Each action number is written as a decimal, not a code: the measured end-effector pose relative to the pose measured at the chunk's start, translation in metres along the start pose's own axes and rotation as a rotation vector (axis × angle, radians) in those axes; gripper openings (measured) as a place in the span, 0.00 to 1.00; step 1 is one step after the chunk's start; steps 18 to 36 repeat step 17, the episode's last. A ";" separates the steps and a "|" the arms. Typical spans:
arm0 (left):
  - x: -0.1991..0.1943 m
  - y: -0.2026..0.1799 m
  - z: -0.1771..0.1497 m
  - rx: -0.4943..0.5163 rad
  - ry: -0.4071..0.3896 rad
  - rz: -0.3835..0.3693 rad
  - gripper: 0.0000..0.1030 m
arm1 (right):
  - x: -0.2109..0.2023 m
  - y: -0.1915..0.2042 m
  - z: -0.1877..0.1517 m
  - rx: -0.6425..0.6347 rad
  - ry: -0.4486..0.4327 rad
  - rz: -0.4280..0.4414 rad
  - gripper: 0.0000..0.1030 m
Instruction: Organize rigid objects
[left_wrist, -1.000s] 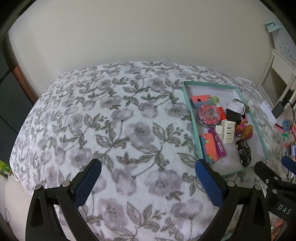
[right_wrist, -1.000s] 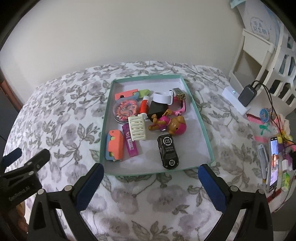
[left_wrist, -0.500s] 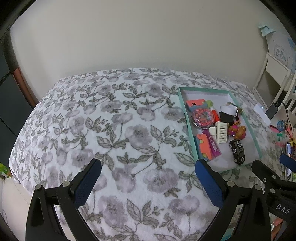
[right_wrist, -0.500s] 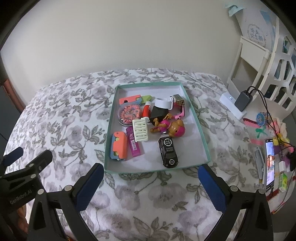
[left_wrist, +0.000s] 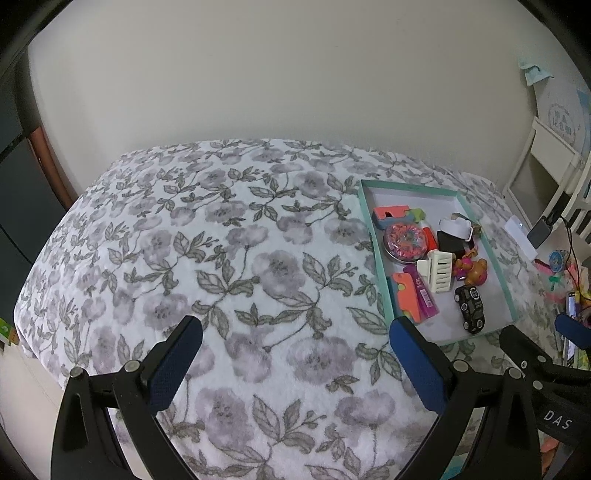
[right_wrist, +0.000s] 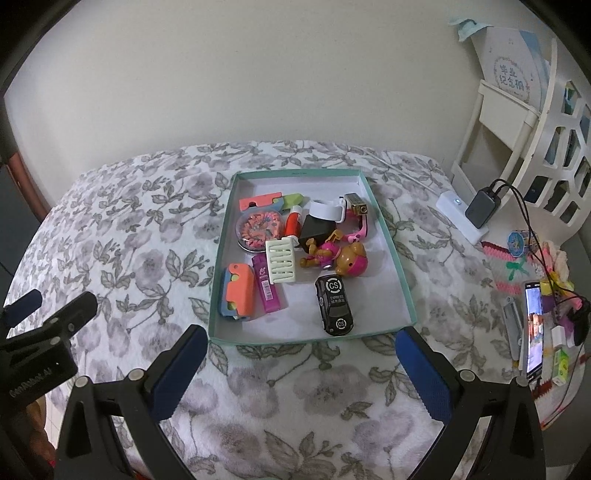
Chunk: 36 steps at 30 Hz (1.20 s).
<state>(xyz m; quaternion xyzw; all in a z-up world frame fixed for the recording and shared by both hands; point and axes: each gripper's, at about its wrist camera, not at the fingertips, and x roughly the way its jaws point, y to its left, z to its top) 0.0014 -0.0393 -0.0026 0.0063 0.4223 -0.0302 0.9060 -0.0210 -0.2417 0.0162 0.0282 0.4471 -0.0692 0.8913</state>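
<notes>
both tongs gape wide and hold nothing: the left gripper (left_wrist: 295, 354) over bare floral blanket (left_wrist: 221, 258), the right gripper (right_wrist: 299, 365) just short of the teal tray (right_wrist: 221, 295). ahead, all the small toys (right_wrist: 295, 254) lie inside it, which fits either gathered or awaiting sorting.

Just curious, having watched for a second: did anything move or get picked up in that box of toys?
Only the cameras moved: both grippers, left gripper and right gripper, drew back from the teal cardboard tray, so it looks smaller. Nothing was gripped or released. The black toy car and cream hair claw lie as before; both jaws stay open.
</notes>
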 end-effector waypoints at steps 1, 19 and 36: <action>0.000 0.000 0.000 -0.002 0.000 -0.001 0.98 | 0.000 0.000 0.000 0.000 0.000 0.000 1.00; -0.001 0.000 0.001 0.012 -0.011 0.005 0.98 | 0.002 -0.004 0.001 -0.002 0.000 -0.003 1.00; -0.001 0.000 0.001 0.012 -0.011 0.005 0.98 | 0.002 -0.004 0.001 -0.002 0.000 -0.003 1.00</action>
